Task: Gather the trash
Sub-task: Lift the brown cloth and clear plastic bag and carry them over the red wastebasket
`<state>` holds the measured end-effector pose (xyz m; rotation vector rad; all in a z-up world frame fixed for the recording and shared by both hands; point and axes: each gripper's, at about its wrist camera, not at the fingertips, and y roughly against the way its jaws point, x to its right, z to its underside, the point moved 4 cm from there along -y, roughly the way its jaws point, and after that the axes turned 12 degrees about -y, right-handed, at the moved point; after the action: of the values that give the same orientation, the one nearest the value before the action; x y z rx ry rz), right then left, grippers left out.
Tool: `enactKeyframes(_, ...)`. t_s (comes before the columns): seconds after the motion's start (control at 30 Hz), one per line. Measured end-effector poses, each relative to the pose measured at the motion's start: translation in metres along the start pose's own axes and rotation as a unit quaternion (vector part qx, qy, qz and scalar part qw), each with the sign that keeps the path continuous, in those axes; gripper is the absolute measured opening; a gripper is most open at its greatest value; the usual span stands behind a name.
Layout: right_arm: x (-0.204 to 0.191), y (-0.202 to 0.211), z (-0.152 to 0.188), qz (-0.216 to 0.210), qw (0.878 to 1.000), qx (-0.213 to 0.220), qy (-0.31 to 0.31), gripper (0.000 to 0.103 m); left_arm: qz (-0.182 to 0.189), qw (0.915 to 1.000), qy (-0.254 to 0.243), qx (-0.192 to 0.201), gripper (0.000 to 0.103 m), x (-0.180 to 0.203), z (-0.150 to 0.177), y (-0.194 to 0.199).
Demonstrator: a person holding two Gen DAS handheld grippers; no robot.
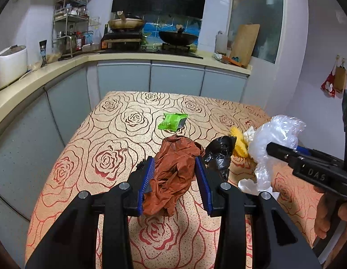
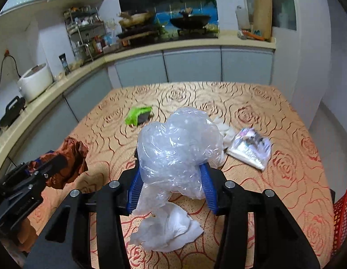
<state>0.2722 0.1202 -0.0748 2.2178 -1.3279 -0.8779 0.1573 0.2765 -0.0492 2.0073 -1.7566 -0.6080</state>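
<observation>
My left gripper [image 1: 174, 164] is shut on a crumpled brown plastic bag [image 1: 173, 170], held between its blue pads over the rose-patterned table [image 1: 119, 130]; the bag also shows in the right wrist view [image 2: 70, 163]. My right gripper [image 2: 171, 174] is shut on a clear crumpled plastic bag [image 2: 178, 143], seen in the left wrist view [image 1: 274, 139] too. A white tissue [image 2: 171, 231] lies under it. A green wrapper [image 1: 172, 122] lies mid-table, also in the right wrist view [image 2: 138, 115]. A black bag [image 1: 220, 154] and a yellow scrap [image 1: 239, 143] lie between the grippers.
A shiny printed packet [image 2: 251, 148] and white scraps [image 2: 225, 130] lie on the table's right side. A red mesh basket [image 2: 343, 215] stands at the table's right edge. Kitchen counter [image 1: 61, 67] with rice cooker [image 1: 10, 65], woks and a rack runs behind.
</observation>
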Motion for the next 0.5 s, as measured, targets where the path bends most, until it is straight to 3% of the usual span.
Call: enactKeyframes(0.5,0.01,0.055,-0.016,0.007,0.998,0.055,-0.003,0.046,-0.009,0.9991,-0.013,0.039,0.036,0.014,-0.025,0.038)
